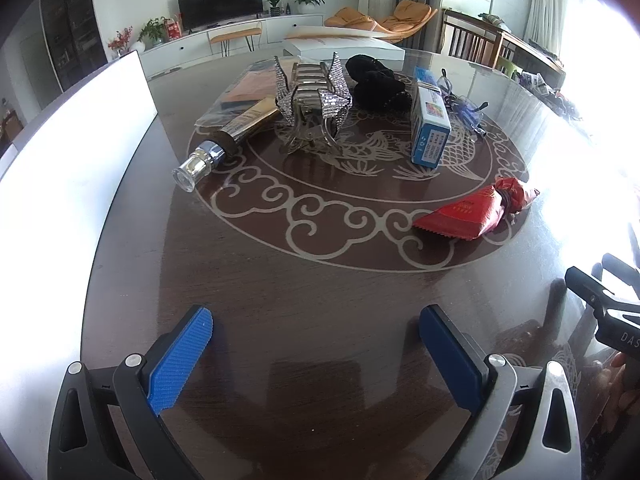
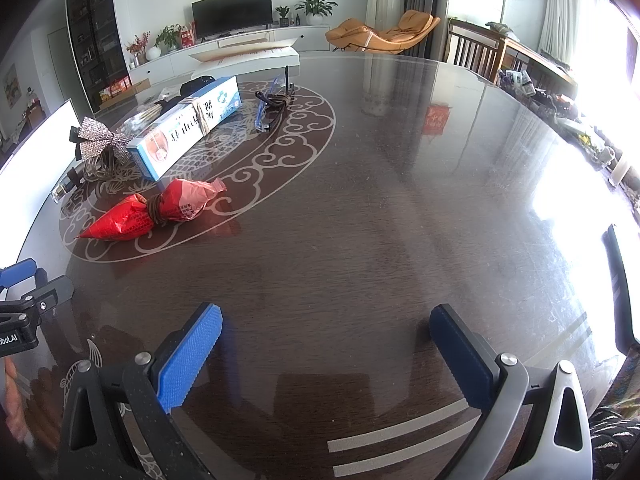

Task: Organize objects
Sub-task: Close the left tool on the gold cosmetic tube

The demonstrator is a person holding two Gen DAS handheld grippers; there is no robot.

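Left-wrist view: the left gripper [image 1: 316, 344] is held low over the bare near part of the table [image 1: 320, 300], jaws apart and empty, as is the right gripper [image 2: 326, 344]. Nothing has been picked up, so the first reach is judged pending. The red packet [image 1: 476, 210] lies nearest (tied at its neck), ahead of the box [image 1: 430, 120], hair clip [image 1: 316, 92] and bottle [image 1: 224, 144]; an advance toward it is called for.

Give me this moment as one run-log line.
left gripper: open, empty | right gripper: open, empty | both above table | red packet, blue box, hair clip, tube: untouched
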